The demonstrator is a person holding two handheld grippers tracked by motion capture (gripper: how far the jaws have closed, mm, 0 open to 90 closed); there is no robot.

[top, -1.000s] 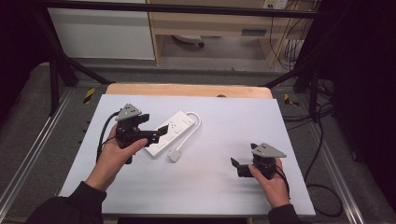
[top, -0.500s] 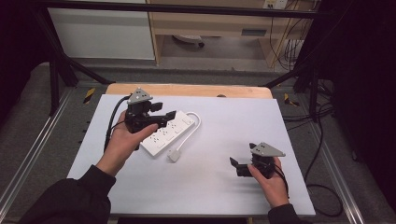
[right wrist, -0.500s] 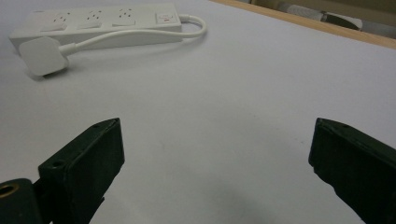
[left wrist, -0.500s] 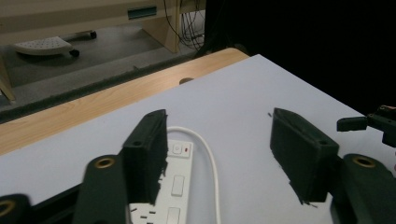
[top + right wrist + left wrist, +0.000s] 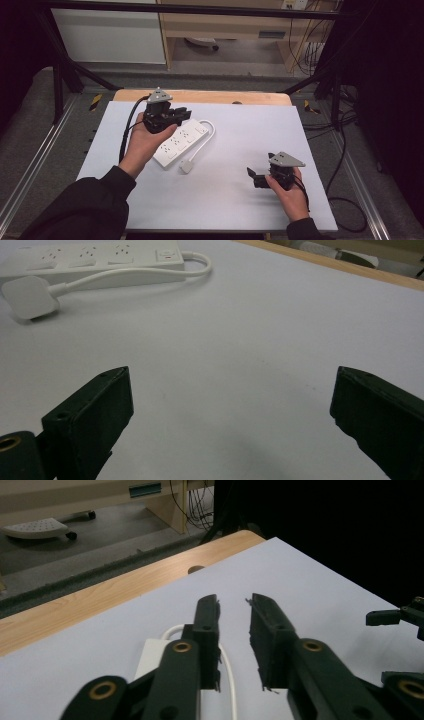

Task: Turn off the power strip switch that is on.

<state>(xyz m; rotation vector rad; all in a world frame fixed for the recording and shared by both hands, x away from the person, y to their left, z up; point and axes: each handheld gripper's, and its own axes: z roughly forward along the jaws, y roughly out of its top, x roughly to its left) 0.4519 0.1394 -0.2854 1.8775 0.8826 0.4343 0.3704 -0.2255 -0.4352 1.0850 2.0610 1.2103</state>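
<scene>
A white power strip lies slantwise on the white tabletop, its cable looped round to a white plug beside it. My left gripper hovers over the strip's far end. In the left gripper view its jaws have just been closing to a narrow gap, with nothing between them; the strip and its cable lie below. My right gripper rests low at the front right, jaws wide apart and empty. It faces the strip and plug.
A wooden table edge borders the white surface at the back. Metal rails run down both sides, and cables trail on the floor at the right. The right gripper also appears far right in the left gripper view.
My left hand has lifted and moved farther back and right over the strip, and its jaws have narrowed. The right hand has stayed put.
</scene>
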